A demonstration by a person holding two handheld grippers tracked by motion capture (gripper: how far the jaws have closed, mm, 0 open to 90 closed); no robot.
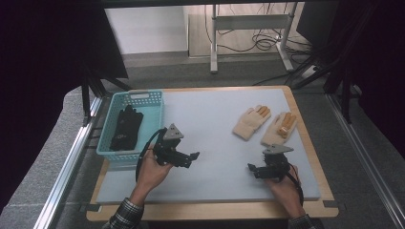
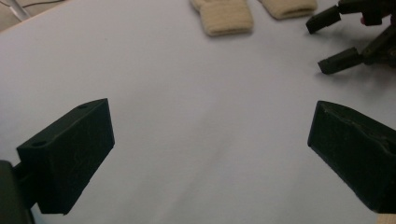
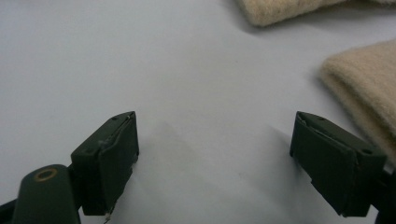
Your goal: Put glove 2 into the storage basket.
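Presently, high view: the left gripper (image 1: 195,159) is held just right of the blue basket (image 1: 154,113), above the grey table mat (image 1: 210,129); jaws spread wide, nothing between them.
High view, right gripper: the right gripper (image 1: 251,170) sits near the mat's front right, jaws apart and empty, just below the two beige gloves.
High view, gloves: the left beige glove (image 1: 251,121) and the right beige glove (image 1: 279,129) lie flat side by side at the mat's right, orange-tipped fingers pointing away from the person.
High view, basket: a black glove (image 1: 126,127) lies inside.
Left gripper view: both black jaws stand far apart over bare mat (image 2: 196,121), gripping nothing. The cuffs of the left beige glove (image 2: 226,17) and right beige glove (image 2: 289,6) lie at the top edge; the right gripper (image 2: 329,44) shows at upper right, open.
Right gripper view: jaws wide apart, empty, over bare mat (image 3: 140,56). The right beige glove (image 3: 364,88) lies just beside the right-hand jaw; whether they touch cannot be told. The left beige glove (image 3: 280,9) lies at the top edge.
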